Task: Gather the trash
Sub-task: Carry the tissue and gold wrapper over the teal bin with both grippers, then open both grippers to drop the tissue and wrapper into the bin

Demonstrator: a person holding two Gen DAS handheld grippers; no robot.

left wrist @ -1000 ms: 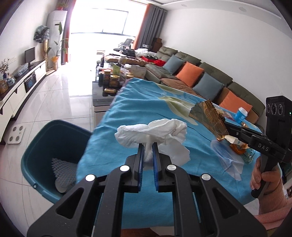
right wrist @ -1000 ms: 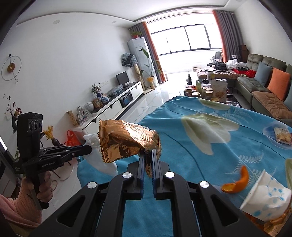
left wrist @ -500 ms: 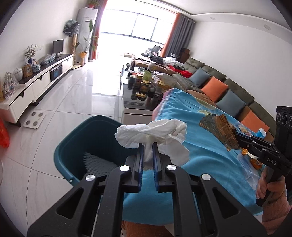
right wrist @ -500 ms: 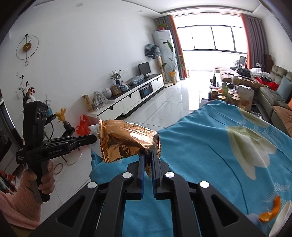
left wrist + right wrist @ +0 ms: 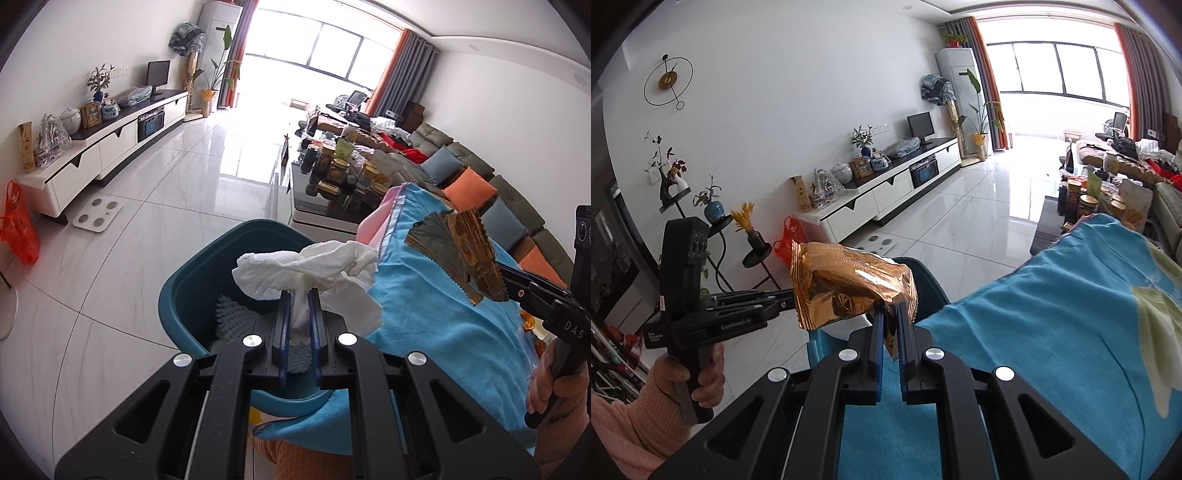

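Both of my hand-held grippers swung off the table (image 5: 436, 306) toward the bin (image 5: 184, 291). My left hand-held gripper (image 5: 299, 306) pinches the tissue (image 5: 306, 269) right over it. My right one (image 5: 890, 325) pinches the wrapper (image 5: 849, 288), farther back.

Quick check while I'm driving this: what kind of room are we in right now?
A home living room, by the look of it. There is a long sofa with cushions along one wall, a low white TV cabinet with a small screen opposite, and a tall window with curtains at the far end.
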